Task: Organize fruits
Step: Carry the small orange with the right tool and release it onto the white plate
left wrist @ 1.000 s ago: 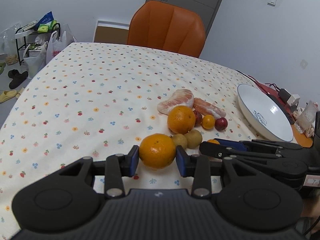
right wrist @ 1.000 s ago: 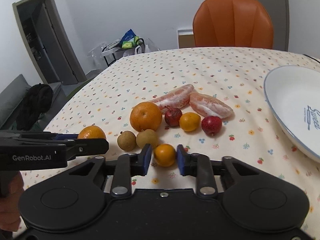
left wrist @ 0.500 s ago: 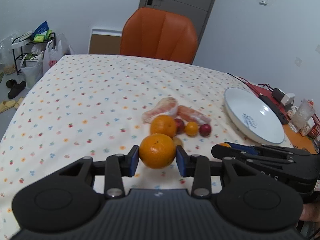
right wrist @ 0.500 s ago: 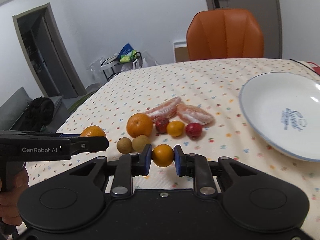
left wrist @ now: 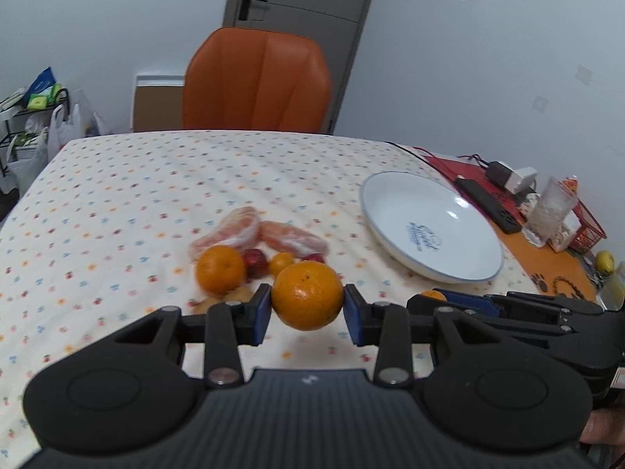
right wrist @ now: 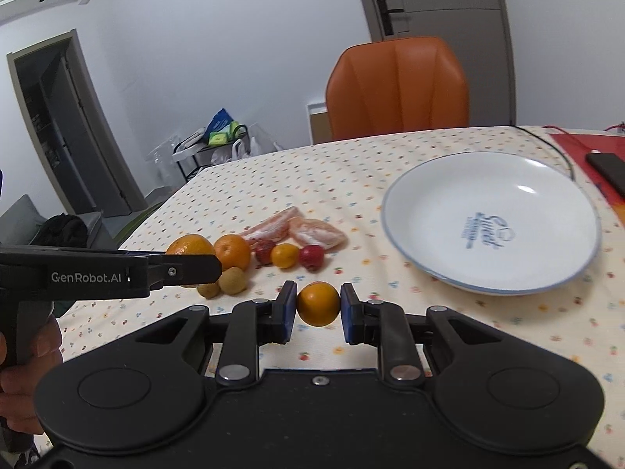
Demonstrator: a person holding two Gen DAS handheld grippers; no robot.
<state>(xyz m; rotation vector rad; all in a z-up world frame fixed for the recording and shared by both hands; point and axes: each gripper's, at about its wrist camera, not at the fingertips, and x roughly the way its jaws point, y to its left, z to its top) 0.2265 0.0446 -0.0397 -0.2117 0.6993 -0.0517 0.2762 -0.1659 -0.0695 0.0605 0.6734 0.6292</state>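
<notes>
With the left hand-held gripper (left wrist: 307, 308) clamped on a large round orange (left wrist: 307, 297) and the right hand-held gripper (right wrist: 317, 310) pinching a small round orange citrus (right wrist: 318, 303), both aloft short of the white ceramic plate (right wrist: 547, 179) near the table's right edge, either smooth fruit could slip and roll off.

A lived-in home, dining corner. A table (left wrist: 117, 179) under a flower-print cloth is serving as the landmark. An orange padded chair (left wrist: 256, 80) is standing at its far edge, with a grey door (left wrist: 304, 11) and lever handle closing off the wall behind. Off the table's left far corner, a wire rack (right wrist: 203, 148) is holding shopping bags and packets. Further left of the table, a dark doorway (right wrist: 58, 125) is opening onto another room. A white plate (right wrist: 492, 215), phone and charger are lying on the table's right side.
</notes>
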